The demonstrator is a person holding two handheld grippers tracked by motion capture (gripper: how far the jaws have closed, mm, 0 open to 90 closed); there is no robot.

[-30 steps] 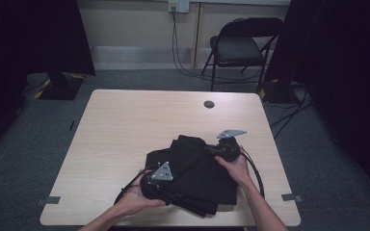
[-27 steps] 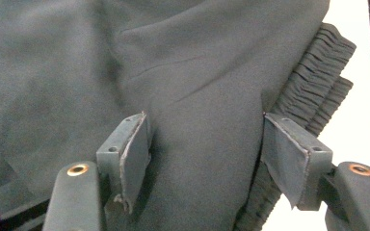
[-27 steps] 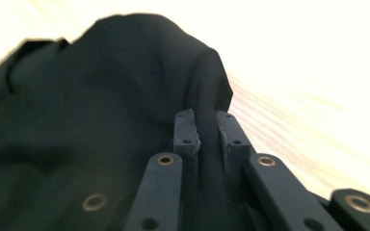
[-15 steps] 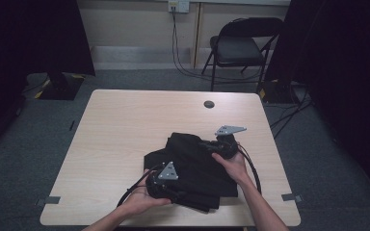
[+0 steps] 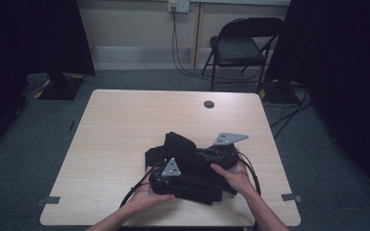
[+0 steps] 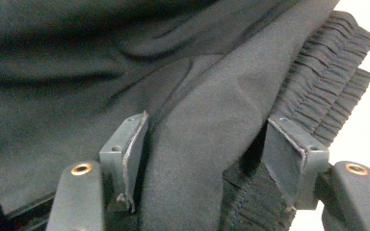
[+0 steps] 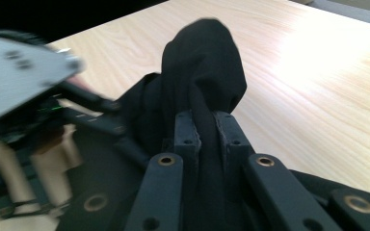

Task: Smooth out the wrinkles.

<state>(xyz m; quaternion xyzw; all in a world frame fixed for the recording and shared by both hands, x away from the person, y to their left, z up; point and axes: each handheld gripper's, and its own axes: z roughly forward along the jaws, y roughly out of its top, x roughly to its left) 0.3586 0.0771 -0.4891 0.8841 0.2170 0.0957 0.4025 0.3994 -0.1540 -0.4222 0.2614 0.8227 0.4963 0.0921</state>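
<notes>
A: Where is the garment [image 5: 192, 168]?

B: Bunched black cloth on the bench [image 5: 125, 125], between the two tongs. The right tongs [image 7: 207, 130] are clamped on a pinched fold, which stands up as a peak just ahead of them, probably so that layer can be drawn over.

A: And the left tongs [image 6: 207, 144]?

B: Their jaws stand wide with a thick flap between them; the ribbed waistband [image 6: 327, 82] runs beside the right jaw. The pads don't seem to press on it, so they likely just steady the pile.

A: Anything else?

B: A chair [image 5: 243, 45] well beyond the tongs.
</notes>
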